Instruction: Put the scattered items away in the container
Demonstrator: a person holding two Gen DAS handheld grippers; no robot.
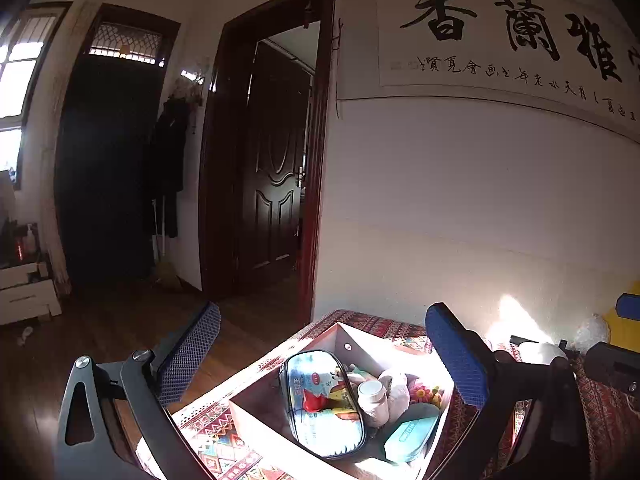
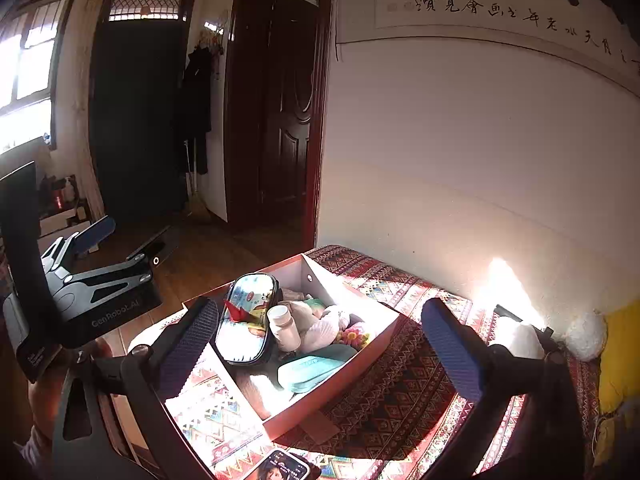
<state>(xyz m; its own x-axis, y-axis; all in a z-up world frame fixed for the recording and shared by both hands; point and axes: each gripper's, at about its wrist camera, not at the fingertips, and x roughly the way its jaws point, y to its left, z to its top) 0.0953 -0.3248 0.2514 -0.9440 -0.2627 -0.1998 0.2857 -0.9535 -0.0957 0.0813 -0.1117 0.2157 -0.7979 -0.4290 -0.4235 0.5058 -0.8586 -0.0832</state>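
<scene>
An open cardboard box (image 1: 256, 412) stands on a patterned tablecloth (image 2: 400, 404). Inside it lie a cartoon-print zip pouch (image 1: 320, 400), a white bottle (image 1: 374, 398), a teal case (image 1: 412, 428), a white bundle (image 1: 400, 386) and a small flower toy (image 1: 428, 394). My left gripper (image 1: 324, 316) hangs open above the box's near side, with nothing between its blue pads. My right gripper (image 2: 320, 310) is also open and empty, and frames the same box (image 2: 332, 392) from a little farther back. The left gripper (image 2: 128, 236) shows at the left of the right wrist view, out over the floor.
A phone (image 2: 280, 468) lies on the cloth at the near edge. A white object (image 2: 516, 338), a fluffy white ball (image 2: 586, 334) and something yellow (image 2: 616, 360) sit along the wall at right. The table's left edge drops to a wooden floor (image 2: 200, 264).
</scene>
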